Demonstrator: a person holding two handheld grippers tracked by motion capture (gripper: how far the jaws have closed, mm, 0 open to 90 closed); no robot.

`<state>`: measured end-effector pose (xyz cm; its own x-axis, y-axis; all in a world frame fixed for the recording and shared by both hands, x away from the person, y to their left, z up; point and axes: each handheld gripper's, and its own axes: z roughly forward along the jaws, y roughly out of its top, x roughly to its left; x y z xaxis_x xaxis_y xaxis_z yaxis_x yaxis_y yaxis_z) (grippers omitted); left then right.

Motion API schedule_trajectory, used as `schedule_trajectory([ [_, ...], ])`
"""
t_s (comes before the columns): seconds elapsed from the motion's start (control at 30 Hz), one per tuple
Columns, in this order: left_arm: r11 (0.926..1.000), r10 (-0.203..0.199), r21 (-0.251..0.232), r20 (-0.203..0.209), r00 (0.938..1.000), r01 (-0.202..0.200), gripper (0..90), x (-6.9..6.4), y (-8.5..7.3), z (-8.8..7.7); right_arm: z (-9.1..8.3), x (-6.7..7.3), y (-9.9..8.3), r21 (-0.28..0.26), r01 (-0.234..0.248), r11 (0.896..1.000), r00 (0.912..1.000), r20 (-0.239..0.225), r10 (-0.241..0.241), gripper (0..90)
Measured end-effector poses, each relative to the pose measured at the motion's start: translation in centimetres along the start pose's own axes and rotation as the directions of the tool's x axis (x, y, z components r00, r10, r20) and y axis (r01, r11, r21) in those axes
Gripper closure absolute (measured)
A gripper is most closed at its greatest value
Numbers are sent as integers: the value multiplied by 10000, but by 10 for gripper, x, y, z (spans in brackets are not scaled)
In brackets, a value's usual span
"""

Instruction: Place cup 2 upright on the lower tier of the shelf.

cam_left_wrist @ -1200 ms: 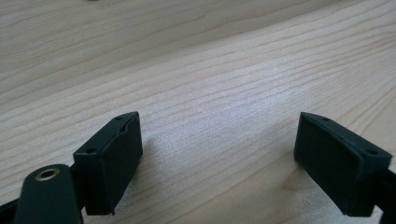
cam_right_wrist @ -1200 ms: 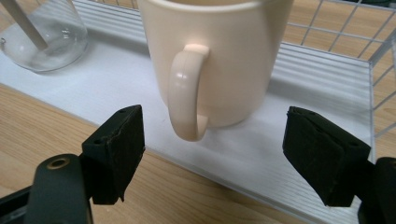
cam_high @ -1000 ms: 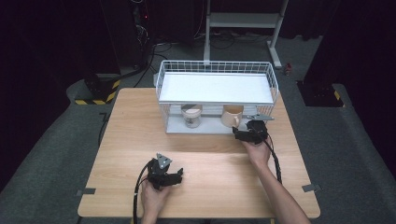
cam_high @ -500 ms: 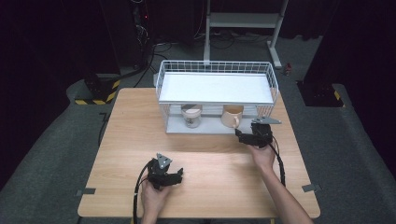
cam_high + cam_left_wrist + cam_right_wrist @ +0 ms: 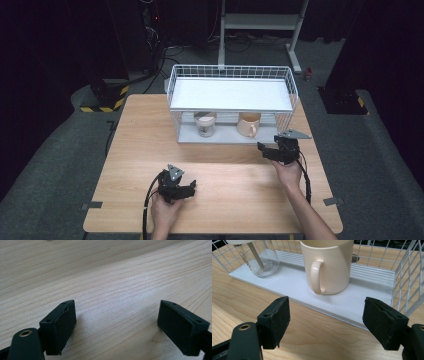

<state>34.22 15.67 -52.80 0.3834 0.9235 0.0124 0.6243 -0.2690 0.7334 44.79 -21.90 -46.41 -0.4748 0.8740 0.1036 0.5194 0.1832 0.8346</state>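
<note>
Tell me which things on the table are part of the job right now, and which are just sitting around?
Part of the job:
- cream ceramic mug with a handle, on the lower shelf
- white wire rack with two shelves
- right tool, open, pointing at the mug

Just sitting around:
- clear glass jar, beside the mug
- left tool, open, nothing between its jaws
- light wooden table

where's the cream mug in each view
High view: the cream mug stands right of centre on the lower shelf of the white wire rack, handle toward the person.
Left gripper view: wooden tabletop beyond its jaws; no mug here.
Right gripper view: mug at top centre, handle facing the camera.
Shared landmark: the glass jar beside the mug.
</note>
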Motion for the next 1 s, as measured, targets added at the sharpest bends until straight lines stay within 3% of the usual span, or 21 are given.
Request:
schedule_trajectory([
  [1.0,10000,-6,-15,-15,10000,6,159,0,0,0,-33,-4,-21,-233,-50,9997,9992,-395,40,235],
])
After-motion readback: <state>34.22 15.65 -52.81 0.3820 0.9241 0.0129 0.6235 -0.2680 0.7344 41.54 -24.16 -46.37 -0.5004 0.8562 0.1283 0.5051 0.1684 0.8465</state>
